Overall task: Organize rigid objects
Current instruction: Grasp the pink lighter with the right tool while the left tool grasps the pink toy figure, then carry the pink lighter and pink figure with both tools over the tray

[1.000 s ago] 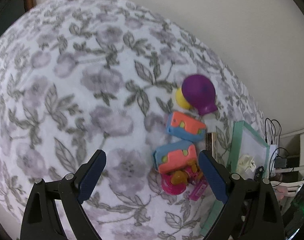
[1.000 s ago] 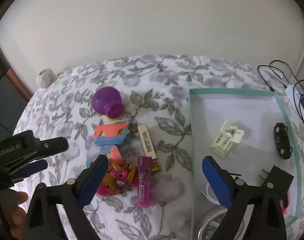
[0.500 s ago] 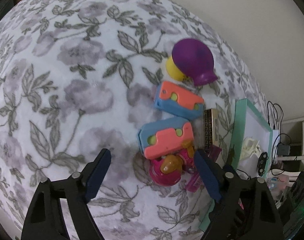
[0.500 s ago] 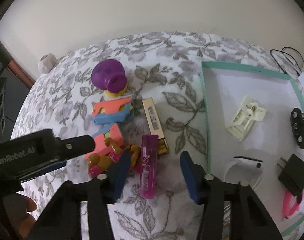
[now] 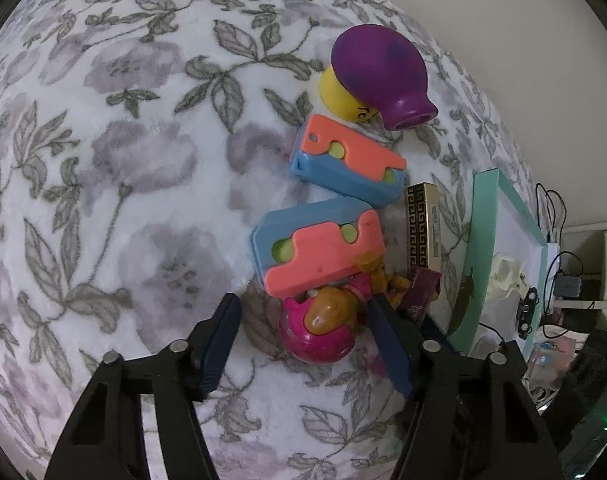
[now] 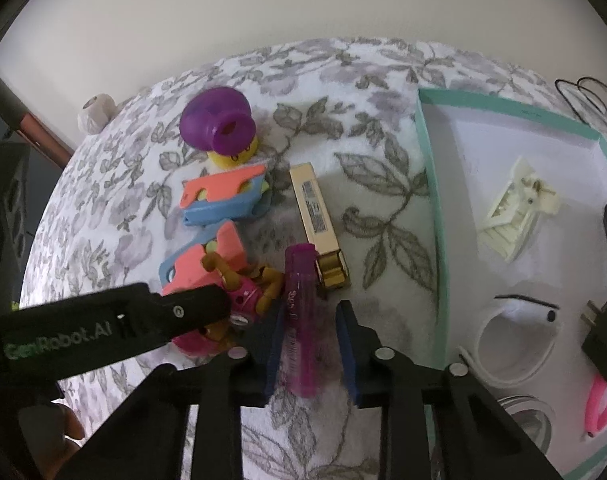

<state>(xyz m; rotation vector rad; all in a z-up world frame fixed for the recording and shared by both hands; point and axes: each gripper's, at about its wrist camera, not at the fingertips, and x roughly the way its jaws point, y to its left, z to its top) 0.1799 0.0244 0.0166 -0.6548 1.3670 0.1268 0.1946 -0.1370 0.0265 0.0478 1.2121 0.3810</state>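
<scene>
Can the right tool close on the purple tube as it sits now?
Probably yes. The right tool is open with a finger on each side of the purple tube, and nothing lies over it. The gold box lies close beside the tube's far end.

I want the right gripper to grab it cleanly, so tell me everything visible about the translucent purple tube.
The purple tube is a long, translucent magenta plastic stick with faint printed lettering. It lies flat on the floral blanket, lengthwise between the open fingers of the right gripper. Its far end rests against the gold box; the pink doll lies alongside.
</scene>
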